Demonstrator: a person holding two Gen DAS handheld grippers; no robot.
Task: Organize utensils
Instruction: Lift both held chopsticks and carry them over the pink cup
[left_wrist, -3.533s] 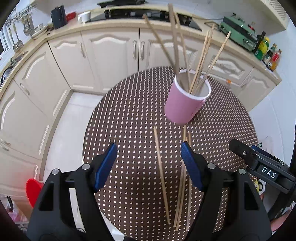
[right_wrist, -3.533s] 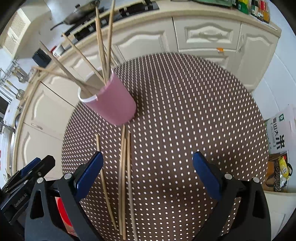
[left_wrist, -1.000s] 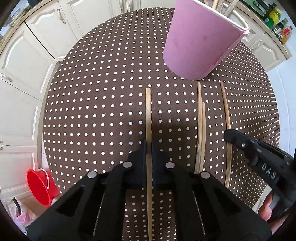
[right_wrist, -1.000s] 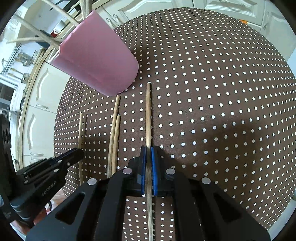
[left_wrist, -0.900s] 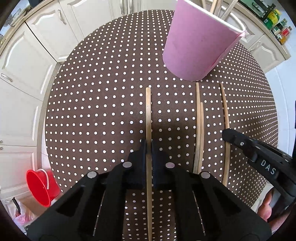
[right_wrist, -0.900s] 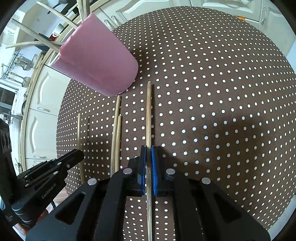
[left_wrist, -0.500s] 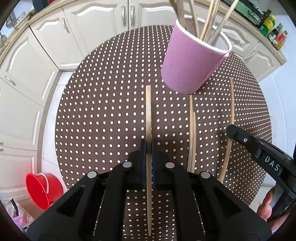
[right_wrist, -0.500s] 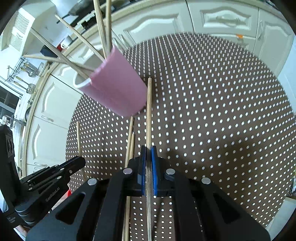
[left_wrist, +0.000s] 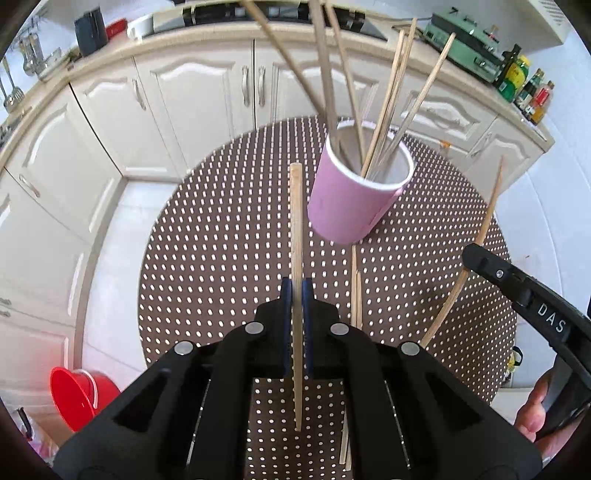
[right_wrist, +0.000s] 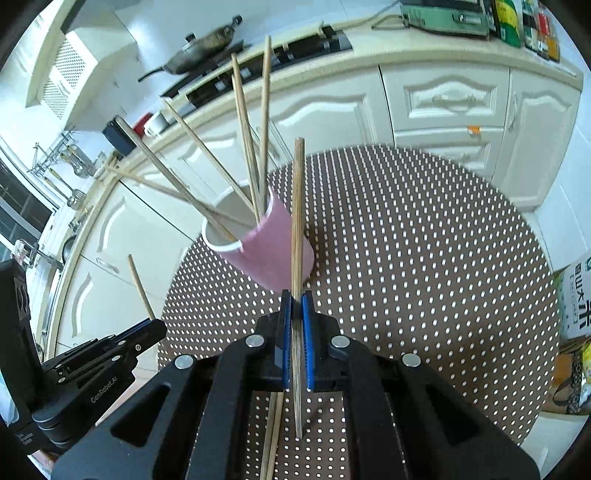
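Observation:
A pink cup (left_wrist: 354, 199) with several wooden chopsticks leaning in it stands on the round brown dotted table (left_wrist: 221, 258). My left gripper (left_wrist: 296, 286) is shut on one chopstick (left_wrist: 296, 221), lifted off the table, its far end level with the cup's left side. My right gripper (right_wrist: 296, 297) is shut on another chopstick (right_wrist: 297, 206) that crosses in front of the pink cup (right_wrist: 258, 251). Two chopsticks (left_wrist: 355, 291) lie on the cloth below the cup. The right gripper (left_wrist: 469, 256) also shows at the right of the left wrist view with its chopstick (left_wrist: 484, 236).
White cabinets (left_wrist: 203, 96) and a counter with a stove (right_wrist: 258, 62) ring the table. A red bucket (left_wrist: 77, 395) sits on the floor at the left. A printed box (right_wrist: 576, 295) stands at the right. A hand (left_wrist: 532, 417) grips the right tool.
Both grippers rose from the table, each carrying its chopstick, and tilted upward, so the cup's rim and the cabinets came into view. The jaws stayed shut.

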